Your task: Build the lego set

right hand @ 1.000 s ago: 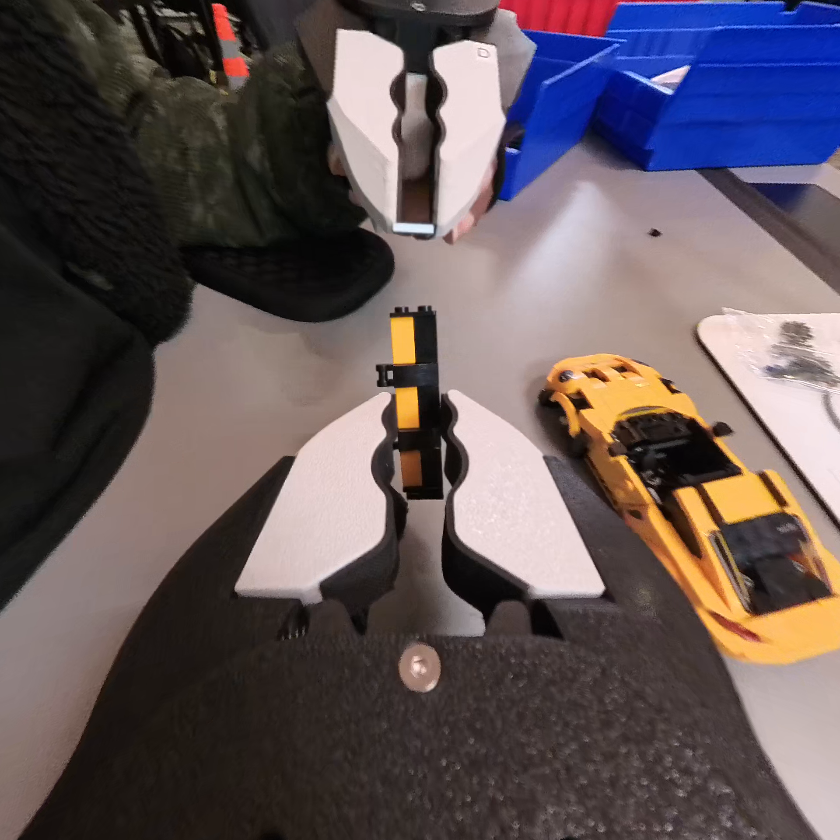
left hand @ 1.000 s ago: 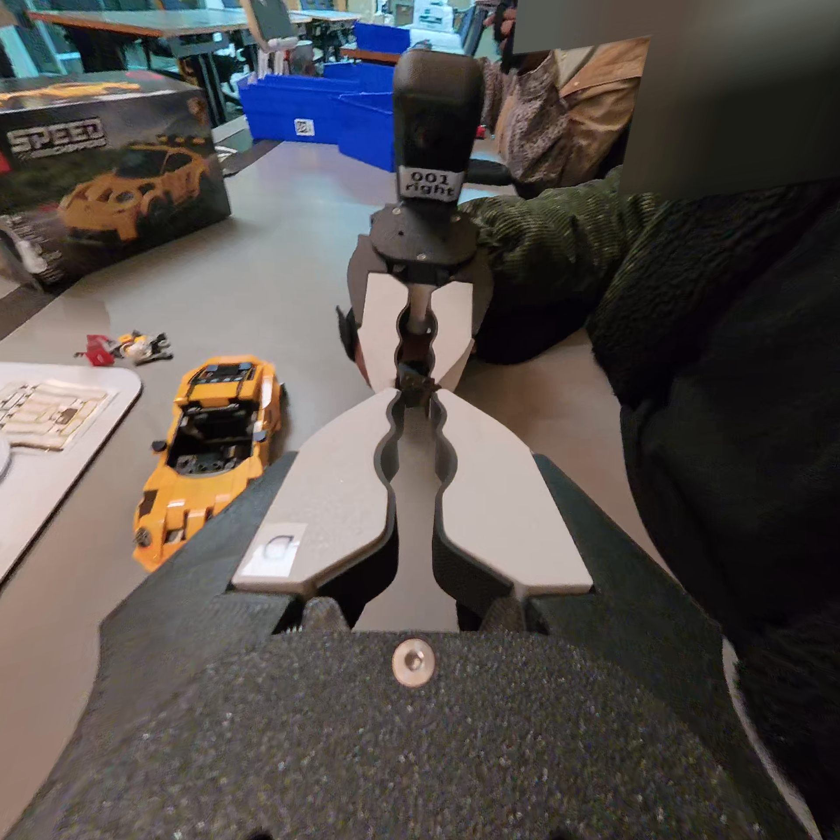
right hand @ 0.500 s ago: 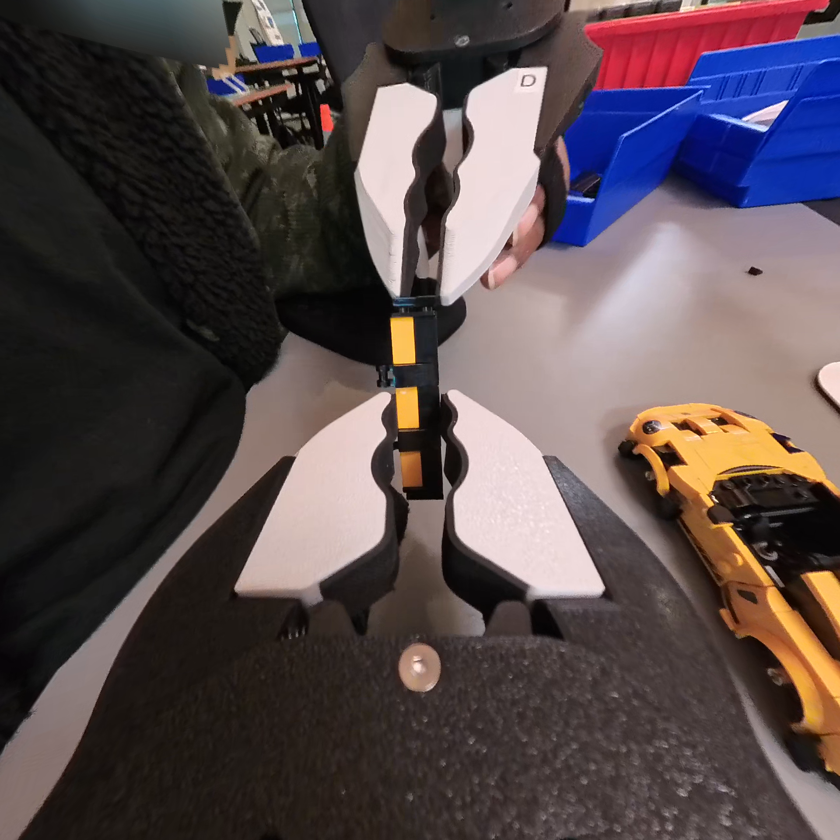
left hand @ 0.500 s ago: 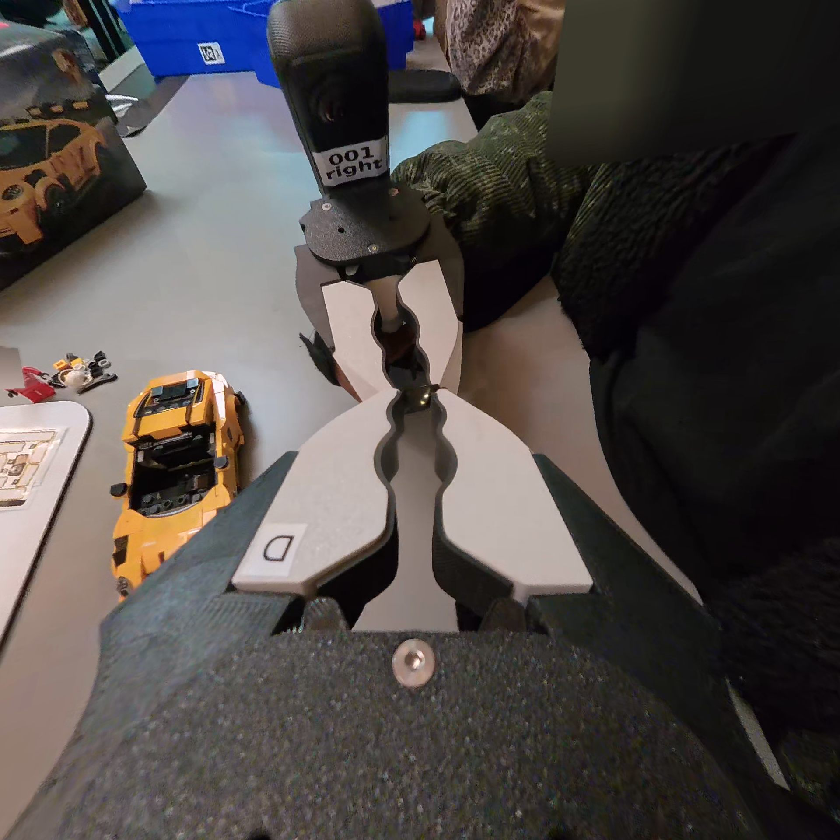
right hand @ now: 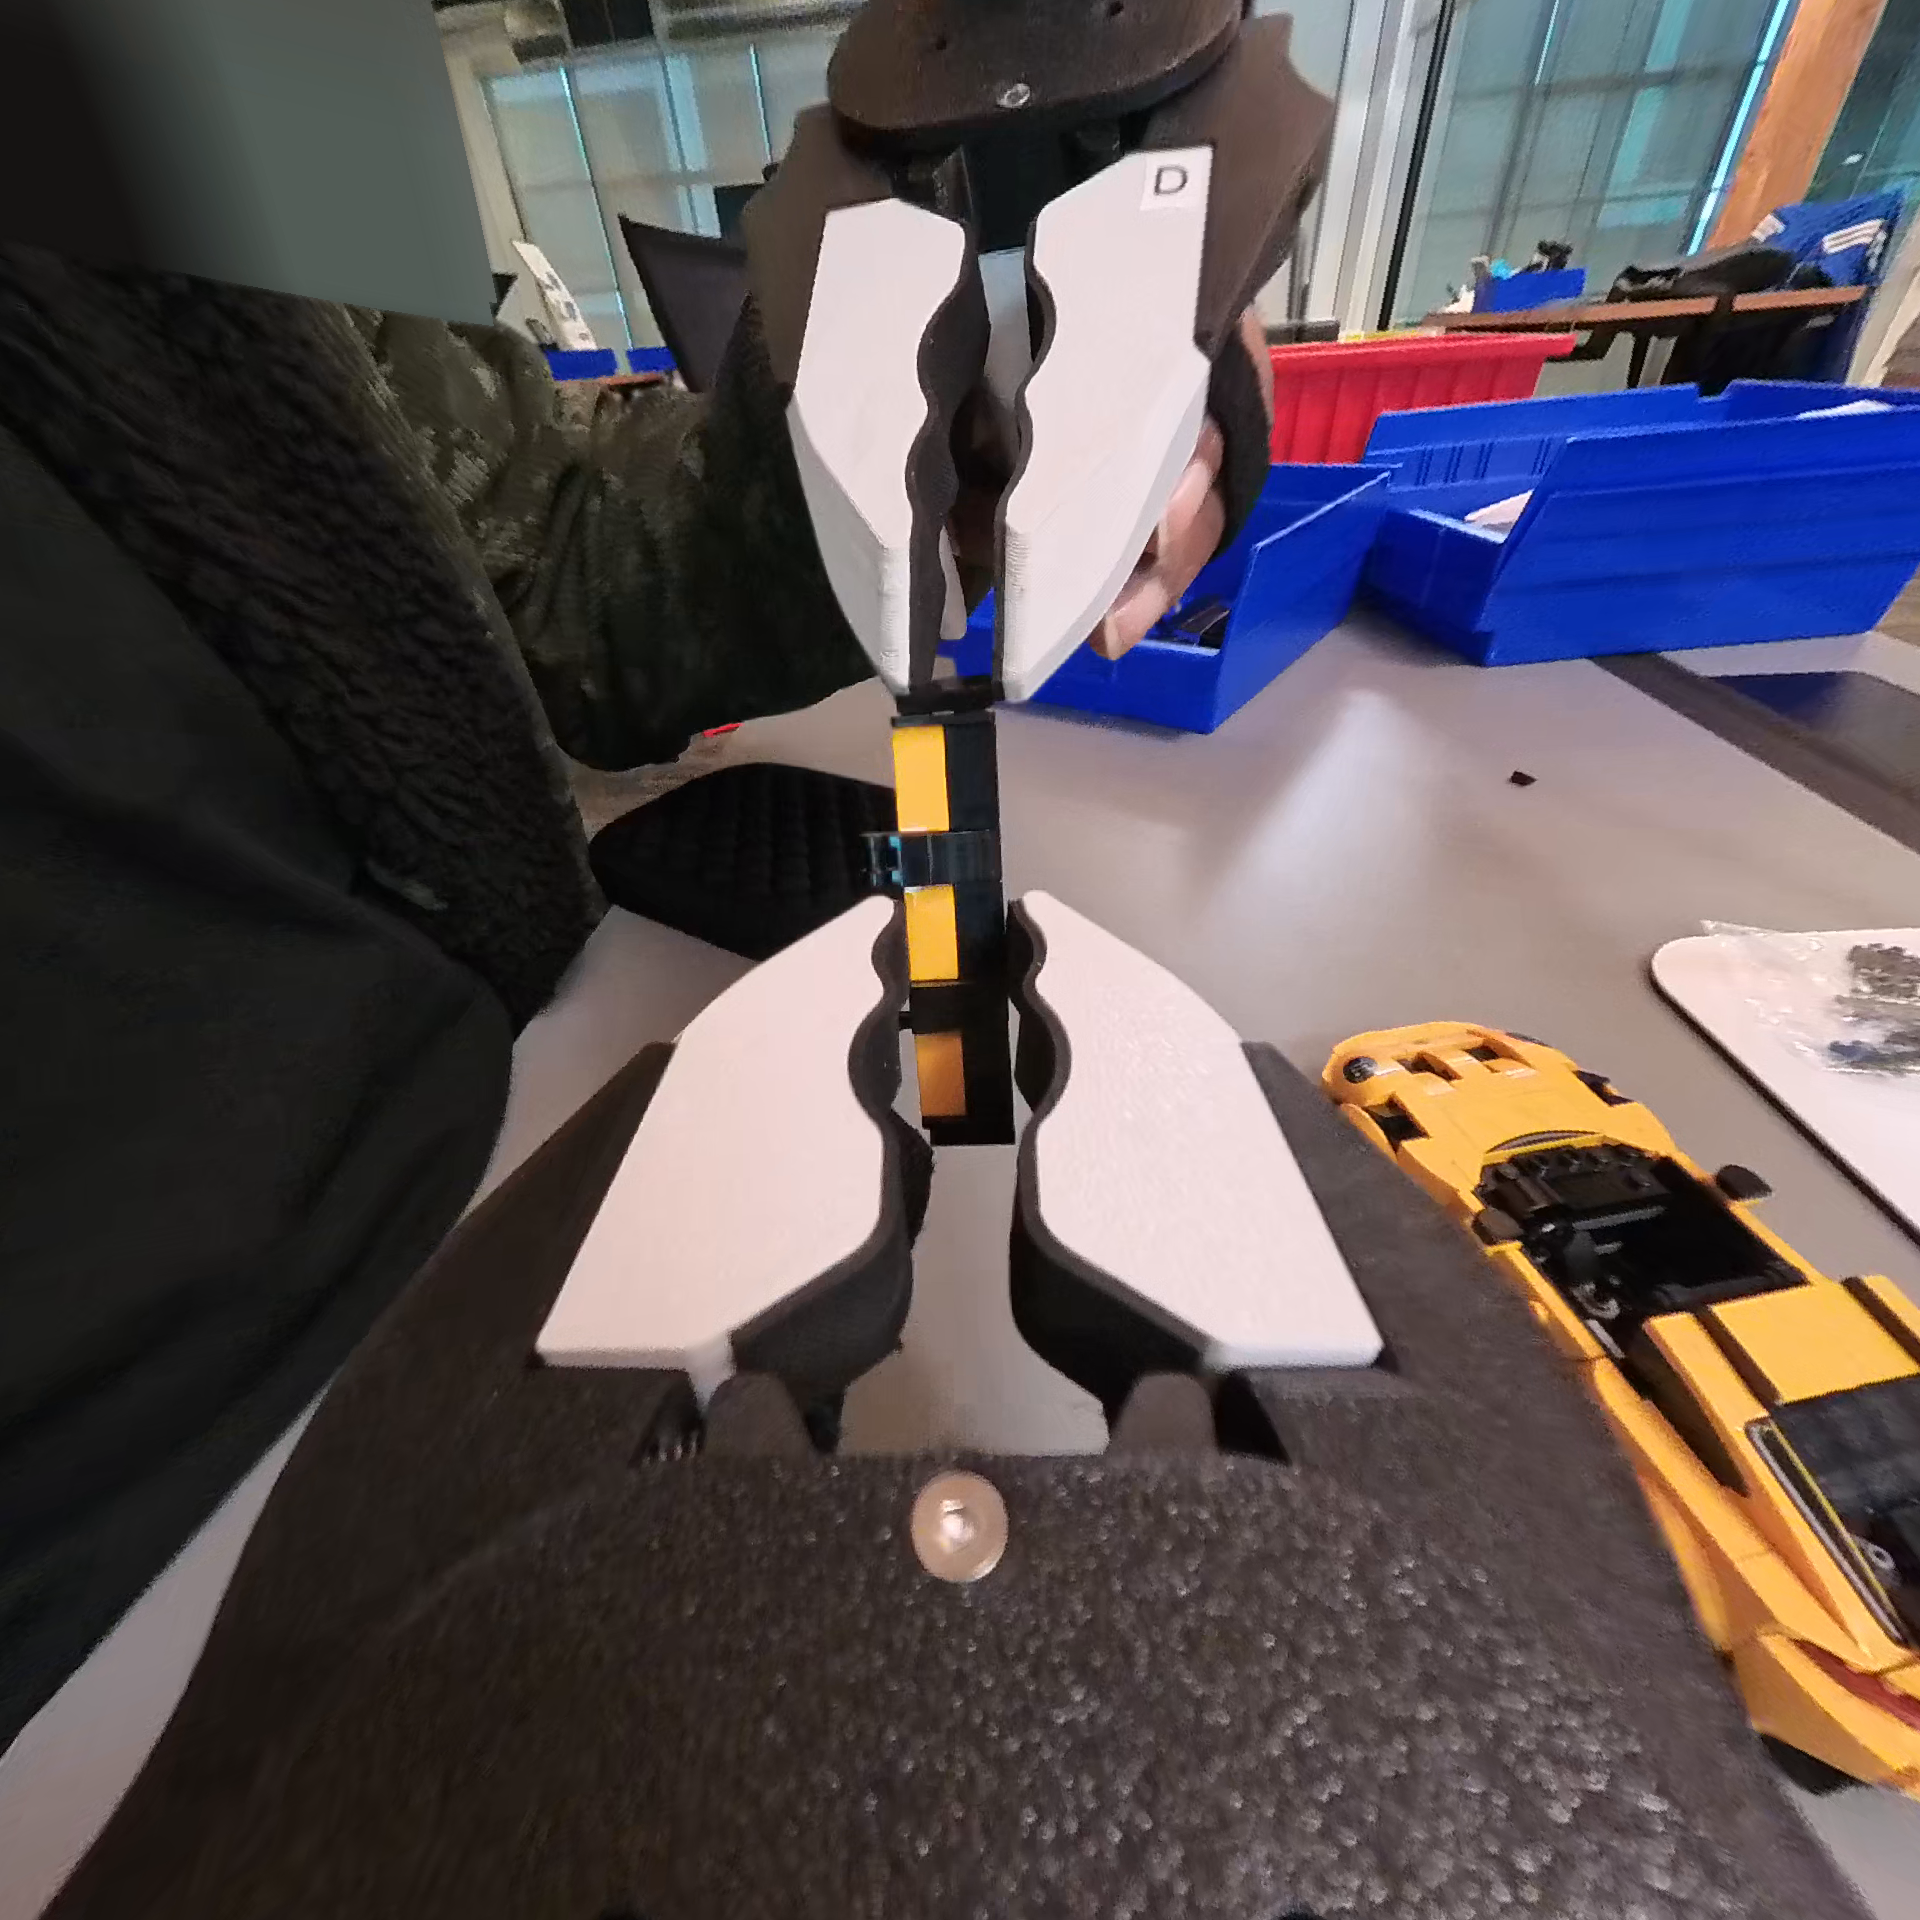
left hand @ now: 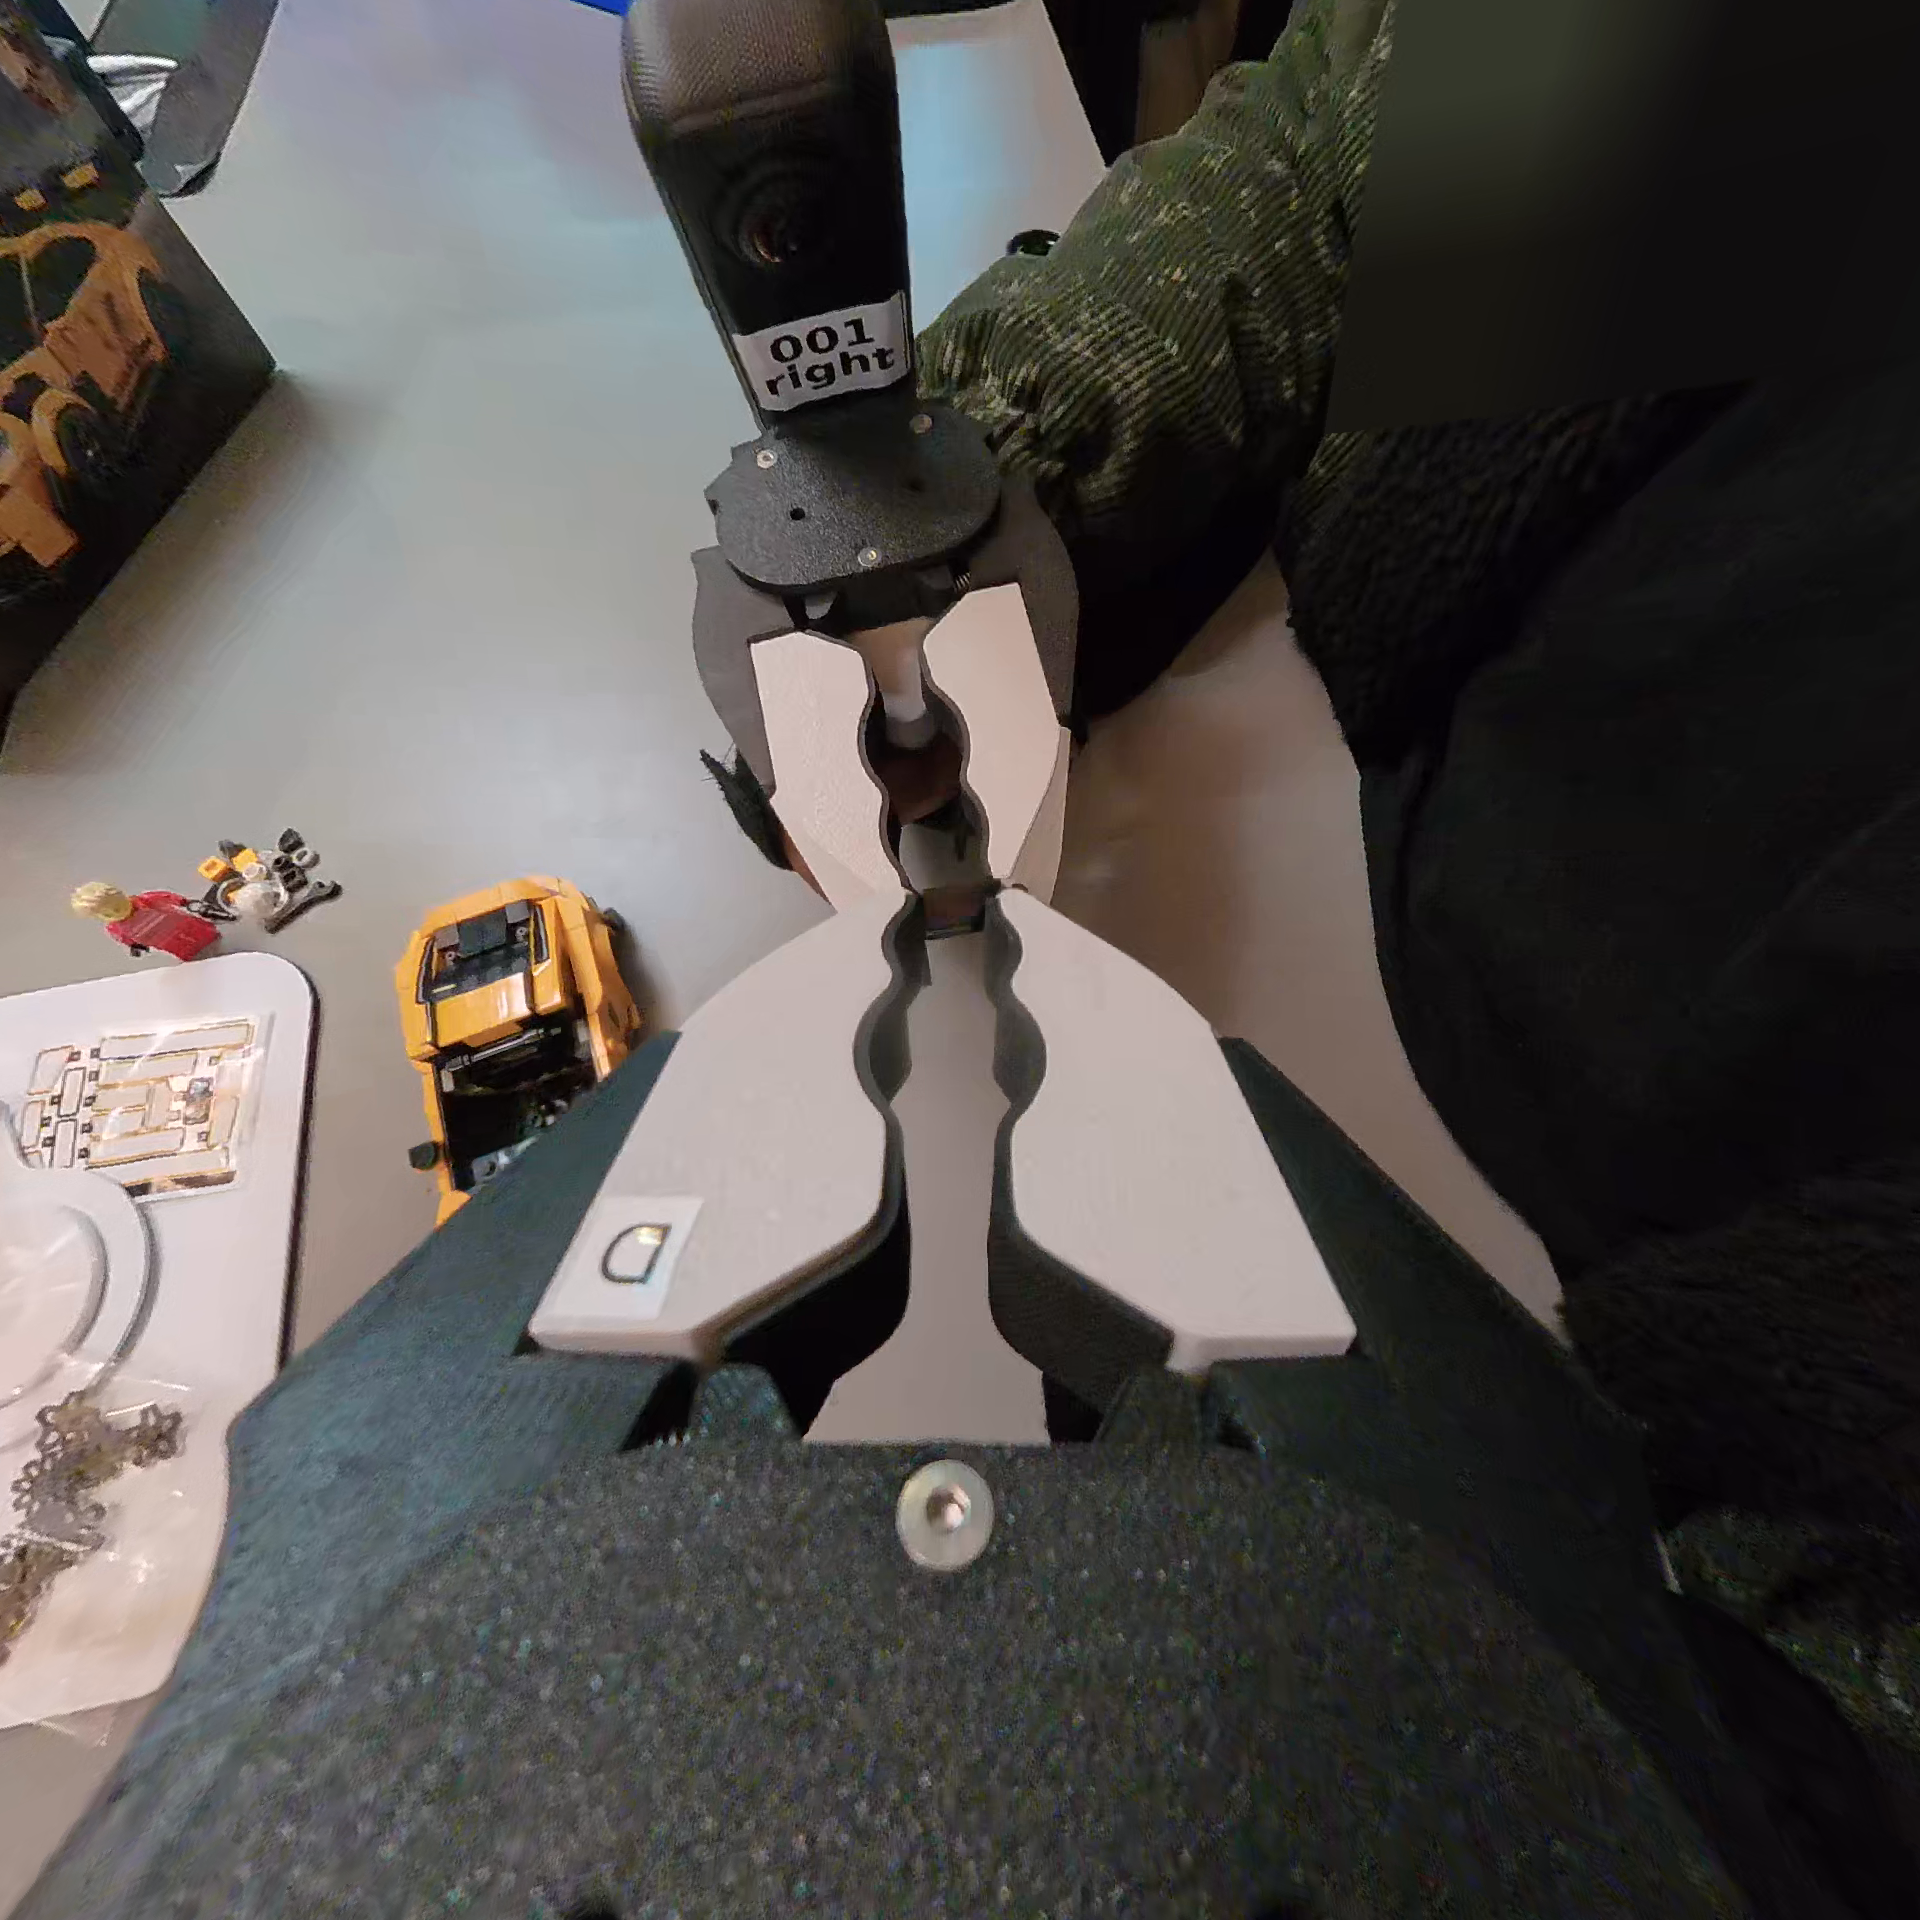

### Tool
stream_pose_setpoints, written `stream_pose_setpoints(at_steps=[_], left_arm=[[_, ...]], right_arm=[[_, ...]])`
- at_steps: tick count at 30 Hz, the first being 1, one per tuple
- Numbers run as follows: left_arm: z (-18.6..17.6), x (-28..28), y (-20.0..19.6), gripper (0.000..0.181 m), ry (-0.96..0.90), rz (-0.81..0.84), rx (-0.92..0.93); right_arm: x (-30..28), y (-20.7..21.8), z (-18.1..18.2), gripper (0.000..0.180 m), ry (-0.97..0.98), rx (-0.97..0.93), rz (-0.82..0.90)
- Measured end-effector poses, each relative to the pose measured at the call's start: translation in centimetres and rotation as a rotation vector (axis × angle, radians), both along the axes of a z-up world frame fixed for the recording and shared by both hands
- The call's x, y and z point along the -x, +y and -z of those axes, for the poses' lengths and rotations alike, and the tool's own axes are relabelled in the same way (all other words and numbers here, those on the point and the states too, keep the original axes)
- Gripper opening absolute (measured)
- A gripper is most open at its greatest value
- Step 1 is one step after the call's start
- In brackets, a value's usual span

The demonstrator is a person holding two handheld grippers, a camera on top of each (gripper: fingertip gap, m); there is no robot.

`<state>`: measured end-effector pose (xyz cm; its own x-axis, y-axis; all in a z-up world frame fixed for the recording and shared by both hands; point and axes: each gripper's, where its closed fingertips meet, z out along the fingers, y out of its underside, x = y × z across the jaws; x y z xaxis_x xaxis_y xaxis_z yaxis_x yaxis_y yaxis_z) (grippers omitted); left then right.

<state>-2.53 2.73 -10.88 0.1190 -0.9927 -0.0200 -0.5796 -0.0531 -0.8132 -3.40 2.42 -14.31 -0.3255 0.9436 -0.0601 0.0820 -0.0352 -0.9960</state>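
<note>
A black-and-yellow lego strip (right hand: 951, 935) is pinched by the right gripper (right hand: 956, 925) above the table (right hand: 1351, 831) – its far end is clamped by the left gripper (right hand: 951, 675).

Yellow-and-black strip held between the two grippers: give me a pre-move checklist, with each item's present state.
1. Right gripper clamped on the yellow-and-black strip: ok.
2. Left gripper tips on the strip's far end: ok; firmness cannot tell.
3. Strip in line with both grippers: ok.
4. Strip clear of the table: ok.
5. Yellow car on the table, apart from both grippers: ok.
6. The strip's own bricks fully seated: cannot tell.
</note>
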Motion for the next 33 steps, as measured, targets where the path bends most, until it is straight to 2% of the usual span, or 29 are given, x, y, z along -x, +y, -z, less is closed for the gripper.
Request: stream_pose_setpoints(at_steps=[11,25,28,33], left_arm=[[-0.5,-0.1,-0.8,0.01,0.038,0.032,0.103],[-0.7,-0.6,-1.7,0.011,0.011,0.067,0.128],[-0.8,-0.7,-1.7,0.02,-0.004,0.066,0.14],[-1.3,-0.8,-1.7,0.021,-0.037,0.072,0.14]], right_arm=[[-0.2,-0.5,-0.7,0.017,0.034,-0.056,0.009],[-0.2,-1.6,-0.9,0.017,0.047,-0.081,-0.02],[-0.3,-1.7,-1.1,0.017,0.06,-0.07,-0.029],[-0.4,-1.7,-1.3,0.017,0.066,-0.065,-0.033]])
